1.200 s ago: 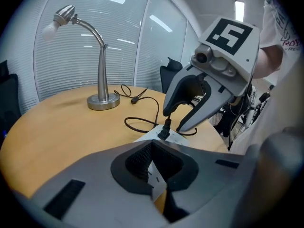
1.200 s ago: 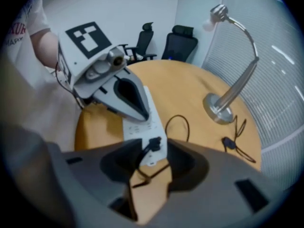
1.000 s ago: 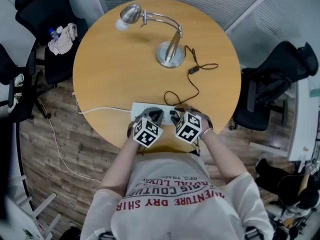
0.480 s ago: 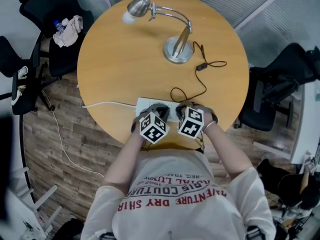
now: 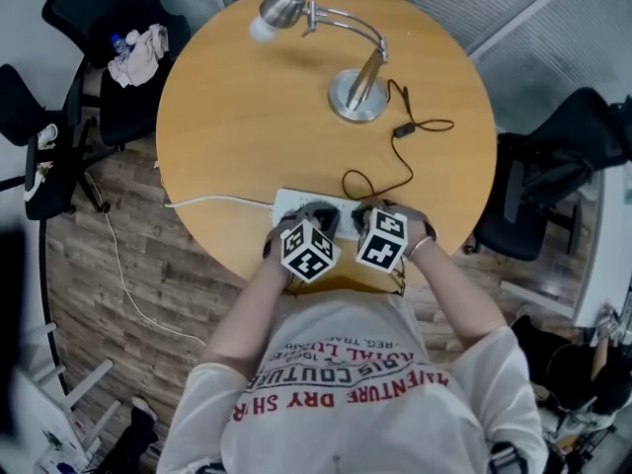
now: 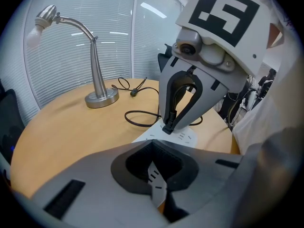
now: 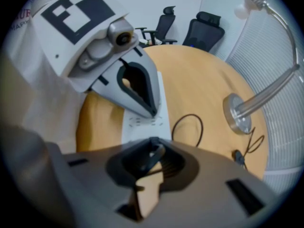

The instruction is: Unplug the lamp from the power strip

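A silver desk lamp stands at the table's far side. Its black cord loops back to a white power strip near the front edge. My left gripper is shut, with its tips pressed down on the strip; the right gripper view shows those tips together. My right gripper stands over the strip, its jaws closing around the lamp's black plug, and the fingertips touch the plug on both sides.
The strip's white cable runs left off the round table. An inline switch lies on the cord. Black office chairs stand right and left, one with a cloth on it.
Both grippers stay at the power strip. The head view has shifted a little, so the table sits higher and more to the right in the picture.
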Available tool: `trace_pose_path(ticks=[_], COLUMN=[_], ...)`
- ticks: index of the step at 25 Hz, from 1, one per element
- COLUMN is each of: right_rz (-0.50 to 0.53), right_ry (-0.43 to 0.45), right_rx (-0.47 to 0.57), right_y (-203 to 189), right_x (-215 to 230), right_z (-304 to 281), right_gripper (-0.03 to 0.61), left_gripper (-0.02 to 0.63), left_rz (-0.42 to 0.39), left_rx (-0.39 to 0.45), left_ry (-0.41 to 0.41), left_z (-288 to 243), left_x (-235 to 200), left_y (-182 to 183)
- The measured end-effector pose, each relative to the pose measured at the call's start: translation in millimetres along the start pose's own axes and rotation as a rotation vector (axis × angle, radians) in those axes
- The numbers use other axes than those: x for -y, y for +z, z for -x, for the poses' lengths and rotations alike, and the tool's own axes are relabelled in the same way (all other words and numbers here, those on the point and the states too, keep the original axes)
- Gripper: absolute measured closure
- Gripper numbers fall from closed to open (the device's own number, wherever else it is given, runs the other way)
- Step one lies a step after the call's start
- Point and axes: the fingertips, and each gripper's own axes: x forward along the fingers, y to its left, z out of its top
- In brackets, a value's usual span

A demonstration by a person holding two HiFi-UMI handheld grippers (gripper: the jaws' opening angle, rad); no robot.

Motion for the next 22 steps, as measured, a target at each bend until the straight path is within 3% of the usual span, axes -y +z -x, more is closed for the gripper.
trace_pose_path(ticks=[6,11,14,17,22], right_rz=[0.005,0.007,-0.066,-0.100,-0.158], right_ry=[-0.006,-0.017,-0.013,-0.039,-0.044], right_rx=[-0.008,-0.010,0.084,0.093,0.127], right_y=[1,3,19,16,11], right_x=[0,-3,9,29,24], right_z=[6,12,53,73,74], right_gripper=[0.509,0.509,0.509,0.509,0.508], left_gripper=[0.586,0.586,0.586,0.586,0.586], left_rz=[0.028,0.002,-0.034,-0.049,-0.049], left_rx=[0.005,-0.001,0.004,0.009,0.007], left_ry=[-0.023,-0.012,0.014,0.039,0.037], left_z=[1,0,0,0,-2], left_x=[-1,0,0,-1,1], left_y=[2,1,0,-1,-1])
